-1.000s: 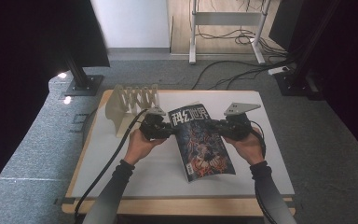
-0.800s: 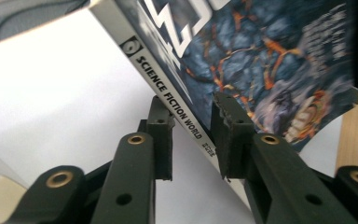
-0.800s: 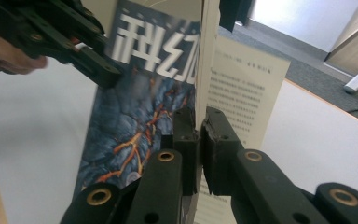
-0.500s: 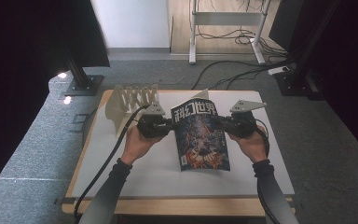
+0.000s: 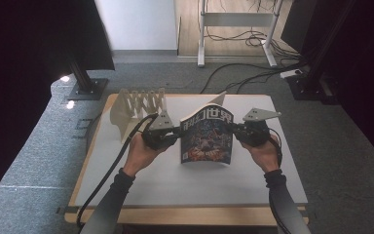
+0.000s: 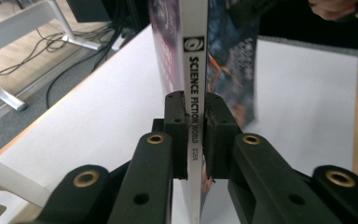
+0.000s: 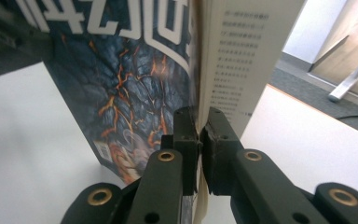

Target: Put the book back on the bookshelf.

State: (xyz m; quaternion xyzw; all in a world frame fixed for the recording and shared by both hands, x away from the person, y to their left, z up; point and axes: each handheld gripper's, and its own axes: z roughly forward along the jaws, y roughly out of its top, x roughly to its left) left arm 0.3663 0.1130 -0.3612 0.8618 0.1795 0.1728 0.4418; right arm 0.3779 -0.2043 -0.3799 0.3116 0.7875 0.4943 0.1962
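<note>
1. Left claw (image 5: 171, 138) has just been closing, now clamped on the magazine (image 5: 207, 136) spine; right claw (image 5: 239, 133) pinches its page edge.
2. Magazine's held upright mid-table (image 5: 151, 185).
3. Next, I'd guess: carry it toward the rack (image 5: 136, 105) at 10 o'clock, both grips tight.

The magazine's white spine (image 6: 195, 88) carries the words "SCIENCE FICTION WORLD" in black capitals running lengthwise below a small black square logo, with small digits beyond them too blurred to read. Large white Chinese characters, the clearest reading 世界, head the magazine's dark cover (image 5: 207, 130). An inner page (image 7: 237, 51) bears columns of print too small to read.
</note>
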